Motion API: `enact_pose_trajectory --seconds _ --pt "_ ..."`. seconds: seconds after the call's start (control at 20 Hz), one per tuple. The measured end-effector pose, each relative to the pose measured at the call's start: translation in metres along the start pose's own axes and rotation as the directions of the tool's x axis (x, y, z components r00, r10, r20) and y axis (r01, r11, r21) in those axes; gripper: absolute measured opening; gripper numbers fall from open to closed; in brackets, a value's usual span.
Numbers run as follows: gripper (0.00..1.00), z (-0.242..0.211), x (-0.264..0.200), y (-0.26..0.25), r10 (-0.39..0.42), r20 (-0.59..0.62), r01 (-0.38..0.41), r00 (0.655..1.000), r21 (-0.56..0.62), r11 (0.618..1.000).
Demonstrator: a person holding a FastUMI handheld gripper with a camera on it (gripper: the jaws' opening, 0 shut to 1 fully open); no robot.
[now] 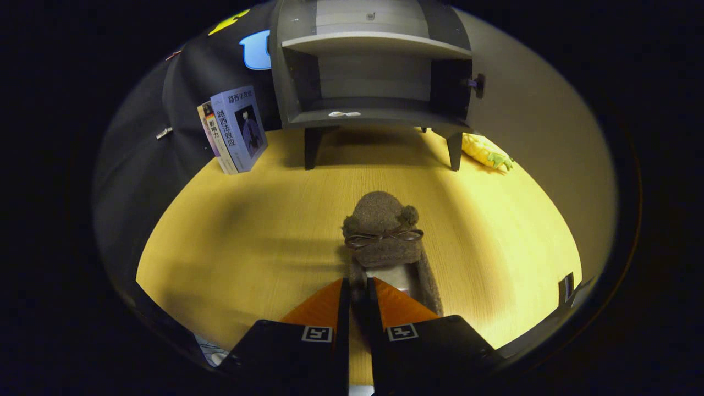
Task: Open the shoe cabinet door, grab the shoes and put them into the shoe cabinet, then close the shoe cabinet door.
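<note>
On the yellow wood-grain tabletop (231,236), short of the shoe cabinet (374,71): a brown fuzzy shoe (385,236), toe toward the cabinet, pompoms and a thin bow across the upper. Pinched at the shoe's near edge, the gripper (357,291), orange fingers (324,305) drawn almost together with only a narrow gap left, both pressed on the fuzzy collar on the shoe's left side (the pale insole visible just right of the fingers). Black finger mounts with square markers below, nearest the camera.

Beyond the shoe, well apart from it: the grey cabinet on dark legs, door (470,82) swung open to the cabinet's right with a dark knob (477,84) showing on its edge. Two compartments exposed inside, split by one shelf (374,43); lower compartment bare but for a small pale scrap (345,114) on the front of its floor. No shoe inside either compartment.

Left of the cabinet, upright against the black cloth wall: two books (234,129), side by side, spines out. Right of the cabinet, just beside its right front leg: a yellow plush toy with green tips (487,152), lying on the tabletop. Behind that, a plain beige wall (539,121).
</note>
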State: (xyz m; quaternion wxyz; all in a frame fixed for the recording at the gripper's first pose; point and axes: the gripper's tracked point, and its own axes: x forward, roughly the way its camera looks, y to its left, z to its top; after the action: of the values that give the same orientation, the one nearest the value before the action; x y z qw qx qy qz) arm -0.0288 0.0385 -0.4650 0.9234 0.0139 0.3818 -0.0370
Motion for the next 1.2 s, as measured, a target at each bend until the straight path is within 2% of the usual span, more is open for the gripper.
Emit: enact_pose_trajectory --seconds 0.6,0.65,0.7,0.95,1.2 --pt "0.21 0.02 0.063 0.002 0.002 0.056 -0.002 0.998 0.005 1.0" --pt "0.22 0.022 0.013 -0.003 -0.002 0.055 0.002 0.998 0.008 1.0" --pt "0.05 0.023 0.06 -0.001 -0.005 0.046 0.005 0.999 0.005 1.0" --pt "0.05 0.031 0.055 -0.004 -0.003 0.025 0.003 1.0 0.014 1.0" --pt "0.05 0.103 0.016 -0.01 -0.007 0.111 0.007 0.994 0.001 1.0"
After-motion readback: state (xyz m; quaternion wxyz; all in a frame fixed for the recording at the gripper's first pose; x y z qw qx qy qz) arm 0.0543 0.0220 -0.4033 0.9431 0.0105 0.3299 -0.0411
